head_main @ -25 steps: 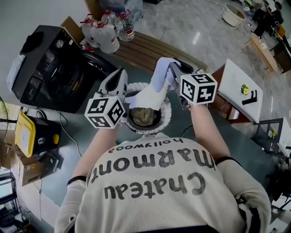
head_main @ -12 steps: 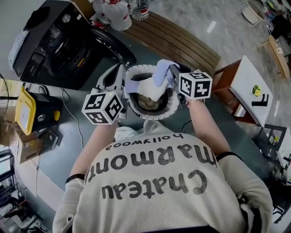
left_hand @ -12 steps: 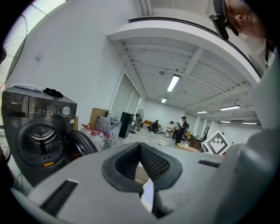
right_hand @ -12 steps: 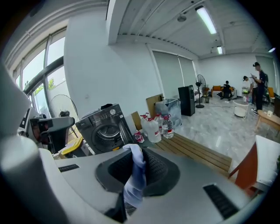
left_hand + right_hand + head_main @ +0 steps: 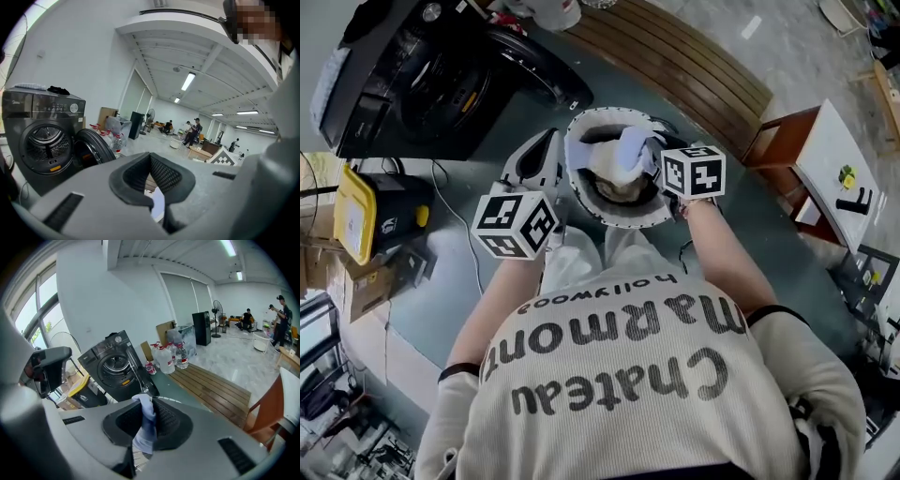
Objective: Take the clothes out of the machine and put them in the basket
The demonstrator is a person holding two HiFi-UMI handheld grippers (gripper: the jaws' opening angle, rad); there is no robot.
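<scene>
Over the basket [image 5: 581,199], the right tool [image 5: 651,156] is clamped on the pale blue cloth [image 5: 626,150]. In the right gripper view we see the fabric pinched btwn its jaws, w/ a tuft sticking up above them. The left tool [image 5: 546,150] sits just left of the basket rim. Its jaws stand a little apart w/ nothing btwn them; we only see basket and cloth through the gap.

What's changed vs a sec ago: the cloth was held high and spread wide above the basket, w/ the left tool right at its left edge. Now it's bunched, lower, and inside the rim, resting on or just above the beige item [image 5: 623,192] already in there. The left tool is off the cloth and outside the basket.

We read that as this item being nearly delivered. All that's left is for the right tool to let go and lift clear w/o dragging fabric back over the rim.

The machine [image 5: 403,84] is up-left of the basket, door [image 5: 539,84] open toward it. We can't tell if more laundry is in the drum, so that's probably our next check.
</scene>
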